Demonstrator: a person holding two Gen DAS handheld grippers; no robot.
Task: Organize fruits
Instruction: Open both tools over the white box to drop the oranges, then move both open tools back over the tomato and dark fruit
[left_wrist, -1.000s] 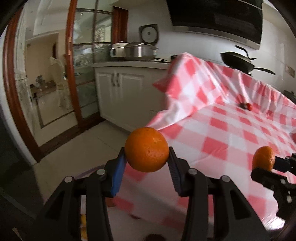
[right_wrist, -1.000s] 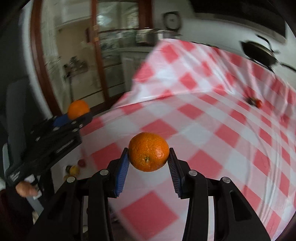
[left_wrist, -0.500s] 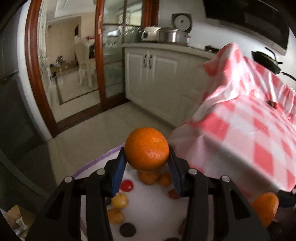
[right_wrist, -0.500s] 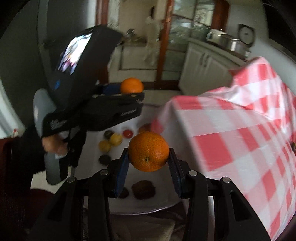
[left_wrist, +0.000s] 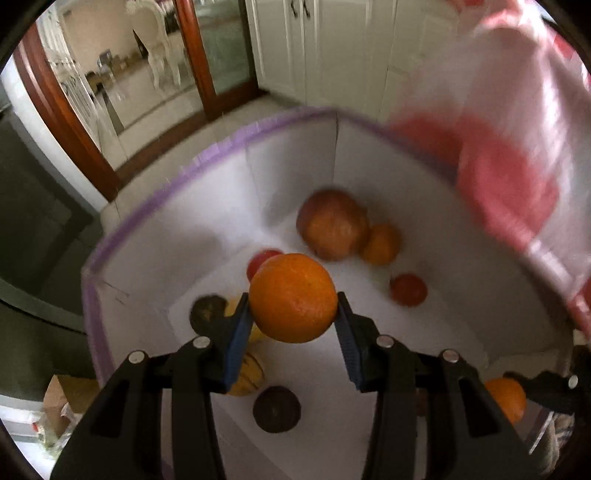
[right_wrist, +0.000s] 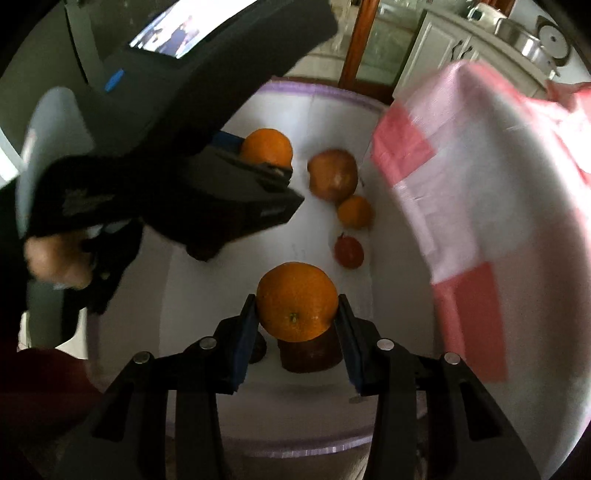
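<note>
Left gripper (left_wrist: 294, 314) clamped on an orange (left_wrist: 293, 297) | right gripper (right_wrist: 296, 316) clamped on second orange (right_wrist: 297, 301) | both held over white bin (left_wrist: 221, 206)

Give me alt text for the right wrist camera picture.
The right gripper holds an orange above a white bin with a purple rim, where several fruits lie. To its left, the left gripper holds another orange; a red-checked tablecloth hangs at right.
</note>
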